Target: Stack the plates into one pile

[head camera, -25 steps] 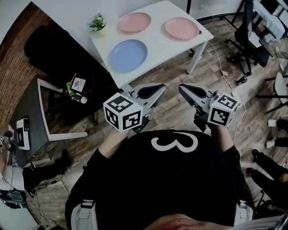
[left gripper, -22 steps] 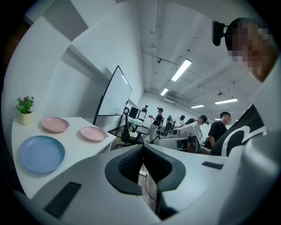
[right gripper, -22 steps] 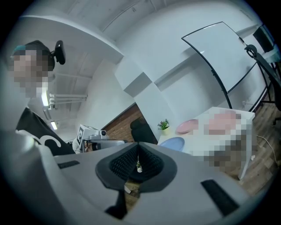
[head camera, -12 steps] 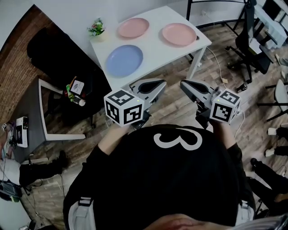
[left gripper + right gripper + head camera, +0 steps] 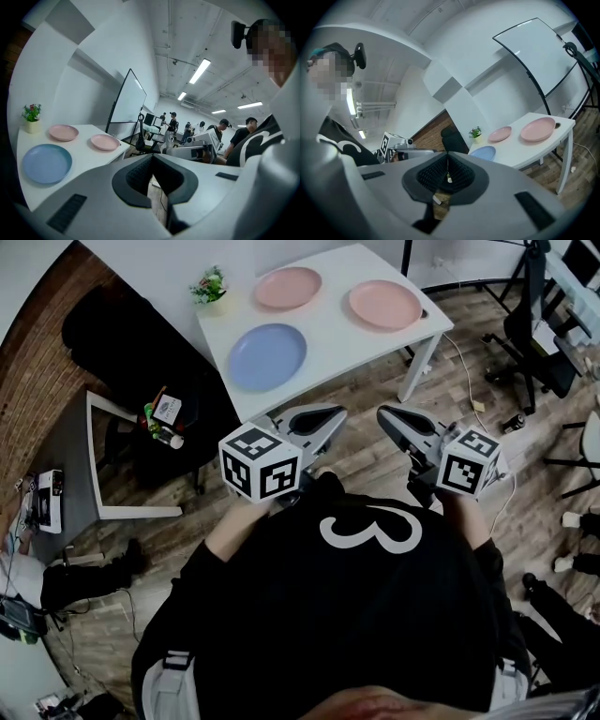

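Three plates lie apart on the white table (image 5: 339, 334): a blue plate (image 5: 267, 356) at the near left, one pink plate (image 5: 288, 287) behind it and another pink plate (image 5: 385, 304) to the right. All three also show in the left gripper view, namely the blue plate (image 5: 47, 163) and both pink plates (image 5: 63, 132) (image 5: 105, 142), and in the right gripper view (image 5: 483, 153) (image 5: 500, 134) (image 5: 538, 129). My left gripper (image 5: 331, 415) and right gripper (image 5: 384, 417) hang side by side over the floor, short of the table's near edge. Both are shut and hold nothing.
A small potted plant (image 5: 208, 287) stands at the table's back left corner. A low grey side table (image 5: 94, 442) with bottles is at the left. Office chairs (image 5: 525, 329) and a cable (image 5: 466, 371) are at the right. A whiteboard (image 5: 129, 101) and several people (image 5: 225, 131) stand behind the table.
Both grippers stay shut and keep their pose in front of the person. The table and plates shift only slightly in the head view.
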`<state>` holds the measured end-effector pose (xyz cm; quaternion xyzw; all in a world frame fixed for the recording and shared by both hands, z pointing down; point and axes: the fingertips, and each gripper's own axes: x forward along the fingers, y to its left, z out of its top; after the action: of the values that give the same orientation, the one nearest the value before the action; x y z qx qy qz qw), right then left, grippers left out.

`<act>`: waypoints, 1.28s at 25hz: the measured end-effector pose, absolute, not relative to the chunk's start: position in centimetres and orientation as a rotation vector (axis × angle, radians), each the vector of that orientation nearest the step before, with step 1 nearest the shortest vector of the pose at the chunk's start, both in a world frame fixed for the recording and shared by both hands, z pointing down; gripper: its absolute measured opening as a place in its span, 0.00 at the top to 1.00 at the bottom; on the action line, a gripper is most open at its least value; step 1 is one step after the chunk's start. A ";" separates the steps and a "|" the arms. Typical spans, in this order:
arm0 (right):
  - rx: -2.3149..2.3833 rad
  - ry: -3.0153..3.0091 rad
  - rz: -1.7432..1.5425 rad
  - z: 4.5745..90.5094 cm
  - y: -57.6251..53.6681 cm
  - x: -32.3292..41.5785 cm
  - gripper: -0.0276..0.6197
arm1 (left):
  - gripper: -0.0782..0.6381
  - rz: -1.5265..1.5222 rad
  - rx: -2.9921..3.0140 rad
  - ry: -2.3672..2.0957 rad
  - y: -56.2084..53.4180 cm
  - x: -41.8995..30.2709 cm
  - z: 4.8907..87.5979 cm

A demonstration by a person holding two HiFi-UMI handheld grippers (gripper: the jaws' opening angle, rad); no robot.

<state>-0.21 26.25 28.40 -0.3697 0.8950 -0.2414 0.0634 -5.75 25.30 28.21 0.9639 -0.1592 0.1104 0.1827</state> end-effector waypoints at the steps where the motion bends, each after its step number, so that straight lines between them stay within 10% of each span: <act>1: -1.115 2.709 -0.726 28.6 26.2 -0.3 0.92 | 0.87 0.307 2.709 -0.458 25.1 -5.9 28.5; 32: -1.033 2.718 -1.012 33.1 3.5 -3.8 0.92 | 0.87 0.317 2.494 -0.624 1.3 -11.7 33.5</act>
<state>-3.81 3.48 33.12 -0.3353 0.8825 -0.3285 0.0313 -11.67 1.30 33.46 0.9265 -0.2319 0.1179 0.2720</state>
